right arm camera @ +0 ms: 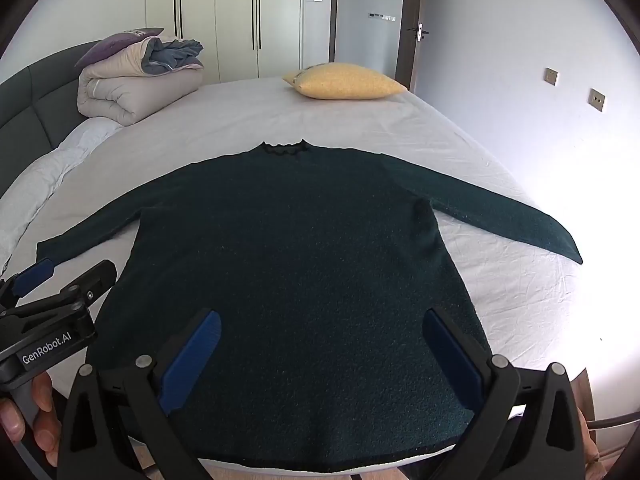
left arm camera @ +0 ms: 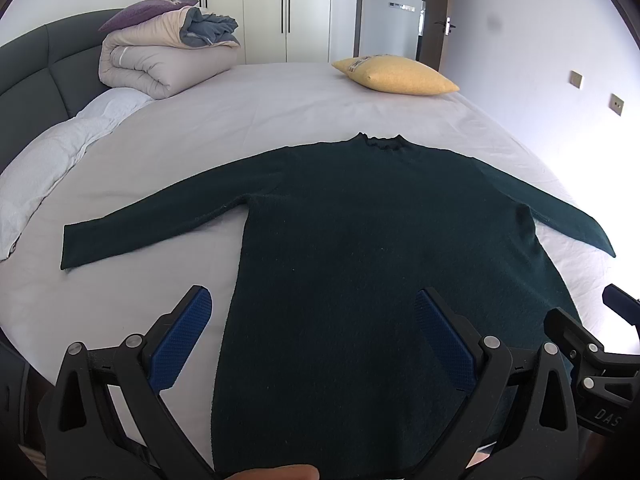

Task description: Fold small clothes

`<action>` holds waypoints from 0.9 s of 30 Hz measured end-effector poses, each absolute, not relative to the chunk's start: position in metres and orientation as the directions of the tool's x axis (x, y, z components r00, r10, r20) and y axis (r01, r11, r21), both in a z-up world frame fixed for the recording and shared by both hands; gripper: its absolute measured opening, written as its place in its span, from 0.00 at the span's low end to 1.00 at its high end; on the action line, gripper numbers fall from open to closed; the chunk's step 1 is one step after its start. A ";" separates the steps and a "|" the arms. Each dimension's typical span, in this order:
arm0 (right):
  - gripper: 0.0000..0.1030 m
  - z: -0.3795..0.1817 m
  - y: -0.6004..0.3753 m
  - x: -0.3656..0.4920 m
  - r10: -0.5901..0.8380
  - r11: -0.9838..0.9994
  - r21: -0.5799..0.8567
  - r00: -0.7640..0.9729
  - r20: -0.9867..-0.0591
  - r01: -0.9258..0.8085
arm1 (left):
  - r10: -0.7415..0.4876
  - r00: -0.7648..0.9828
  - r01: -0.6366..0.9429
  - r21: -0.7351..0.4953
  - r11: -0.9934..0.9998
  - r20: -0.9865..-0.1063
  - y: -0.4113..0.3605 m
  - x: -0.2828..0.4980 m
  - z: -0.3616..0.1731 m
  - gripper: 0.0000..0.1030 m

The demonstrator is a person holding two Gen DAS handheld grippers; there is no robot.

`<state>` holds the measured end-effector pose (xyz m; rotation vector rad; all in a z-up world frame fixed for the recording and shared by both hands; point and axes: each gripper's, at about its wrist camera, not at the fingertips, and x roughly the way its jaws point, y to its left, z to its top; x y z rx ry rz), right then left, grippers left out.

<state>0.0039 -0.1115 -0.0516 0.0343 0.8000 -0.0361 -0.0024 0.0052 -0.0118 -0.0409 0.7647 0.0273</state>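
A dark green long-sleeved sweater [left arm camera: 360, 232] [right arm camera: 288, 248] lies flat on the bed, collar away from me, both sleeves spread out to the sides. My left gripper [left arm camera: 314, 300] hovers open above the sweater's lower left part, its left blue pad over the sheet and its right pad over the knit. My right gripper [right arm camera: 322, 322] hovers open above the lower right part, both blue pads over the fabric. Neither holds anything. Each gripper shows at the edge of the other's view. The hem [right arm camera: 320, 466] lies at the bed's near edge.
The bed [left arm camera: 280, 96] has a white sheet. A rolled duvet [left arm camera: 160, 60] with a purple pillow sits at the back left by the dark headboard [left arm camera: 32, 68]. A yellow cushion [left arm camera: 400, 76] lies at the far side. Wardrobes and a door stand behind.
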 end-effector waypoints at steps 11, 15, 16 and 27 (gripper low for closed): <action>1.00 -0.052 -0.111 0.005 -0.018 0.999 0.017 0.693 -0.720 0.044 | 0.010 0.721 -0.040 -0.028 0.999 -0.693 0.006 -0.003 -0.013 1.00; 1.00 -0.052 -0.111 0.005 -0.021 0.999 0.015 0.693 -0.721 0.046 | 0.010 0.719 -0.042 -0.029 0.999 -0.695 0.006 -0.002 -0.013 1.00; 1.00 -0.052 -0.111 0.005 -0.020 0.999 0.015 0.693 -0.721 0.045 | 0.011 0.719 -0.042 -0.028 0.999 -0.695 0.006 -0.002 -0.013 1.00; 1.00 -0.053 -0.110 0.005 -0.023 0.999 0.012 0.692 -0.721 0.047 | 0.010 0.719 -0.042 -0.029 0.999 -0.695 0.005 -0.002 -0.013 1.00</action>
